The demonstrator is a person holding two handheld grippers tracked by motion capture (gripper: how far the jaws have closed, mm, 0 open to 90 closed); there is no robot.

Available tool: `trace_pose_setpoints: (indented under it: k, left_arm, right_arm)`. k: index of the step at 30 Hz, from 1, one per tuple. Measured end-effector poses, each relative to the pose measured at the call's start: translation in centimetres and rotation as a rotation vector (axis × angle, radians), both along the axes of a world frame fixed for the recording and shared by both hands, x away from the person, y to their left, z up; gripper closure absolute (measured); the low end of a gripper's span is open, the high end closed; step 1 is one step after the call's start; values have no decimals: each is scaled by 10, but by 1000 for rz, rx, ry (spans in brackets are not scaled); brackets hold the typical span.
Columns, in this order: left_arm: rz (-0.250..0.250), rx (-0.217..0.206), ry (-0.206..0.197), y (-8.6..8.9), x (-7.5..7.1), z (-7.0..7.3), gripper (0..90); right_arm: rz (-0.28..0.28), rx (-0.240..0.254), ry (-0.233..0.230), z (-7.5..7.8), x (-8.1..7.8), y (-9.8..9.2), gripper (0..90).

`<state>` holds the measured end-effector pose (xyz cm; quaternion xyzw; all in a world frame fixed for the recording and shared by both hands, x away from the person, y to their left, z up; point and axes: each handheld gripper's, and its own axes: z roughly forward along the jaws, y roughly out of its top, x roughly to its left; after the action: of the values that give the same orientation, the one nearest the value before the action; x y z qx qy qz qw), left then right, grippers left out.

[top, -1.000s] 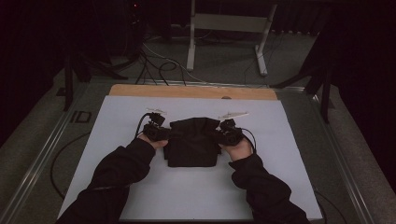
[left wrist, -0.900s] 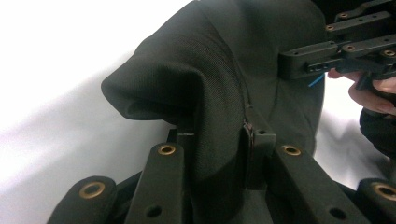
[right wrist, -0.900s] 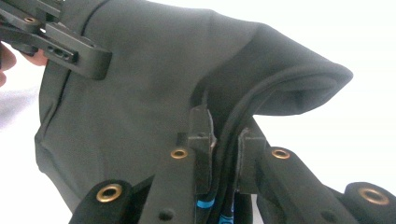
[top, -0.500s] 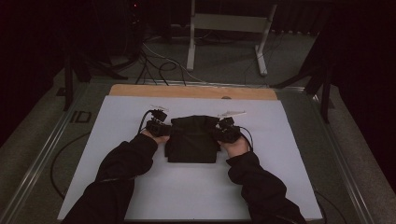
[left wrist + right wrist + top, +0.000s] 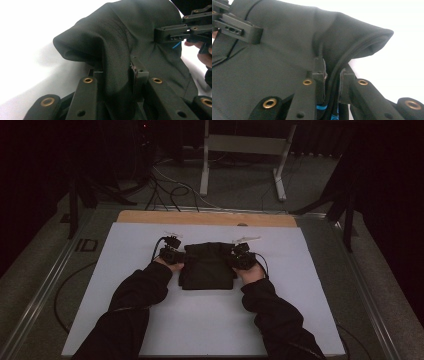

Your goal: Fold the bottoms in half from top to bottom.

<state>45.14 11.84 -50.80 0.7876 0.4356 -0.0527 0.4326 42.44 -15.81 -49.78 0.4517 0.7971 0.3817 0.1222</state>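
— Where is the cloth right now?

— The black, folded woven-fabric garment (image 5: 207, 266) lies on the white rectangular table sheet (image 5: 125, 250), about midway across it and nearer the light wooden strip (image 5: 205, 218) at the sheet's far edge than the near edge. My two hands hold it by its opposite sides.

— What is your left gripper (image 5: 171, 254) doing?

— Its jaws are clamped on the garment's left edge. In the left gripper view a thick fold of the dark weave (image 5: 112, 50) runs down between my two black jaws, and the fabric humps up off the sheet just beyond them.

— And the right gripper (image 5: 241, 258)?

— Closed on the garment's right edge. In the right gripper view a rolled hem (image 5: 352, 47) is pinched between the pads, with a bit of blue trim (image 5: 321, 107) showing low in the gap. The cloth beyond it lifts into a peak above the sheet.

— Do the grippers touch each other?

— No, they sit apart, the garment's whole width between them
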Motion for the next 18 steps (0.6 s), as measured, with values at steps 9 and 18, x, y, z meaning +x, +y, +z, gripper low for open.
trace_pose_setpoints:
  k: [9, 18]
  left_arm:
    - [28, 27, -14, -2, 5, -5, 650]
    - [50, 48, -15, 4, 4, -7, 549]
  right_arm:
    - [-17, -46, 2, -8, 9, 0, 773]
    - [-17, -76, 4, -10, 12, -5, 685]
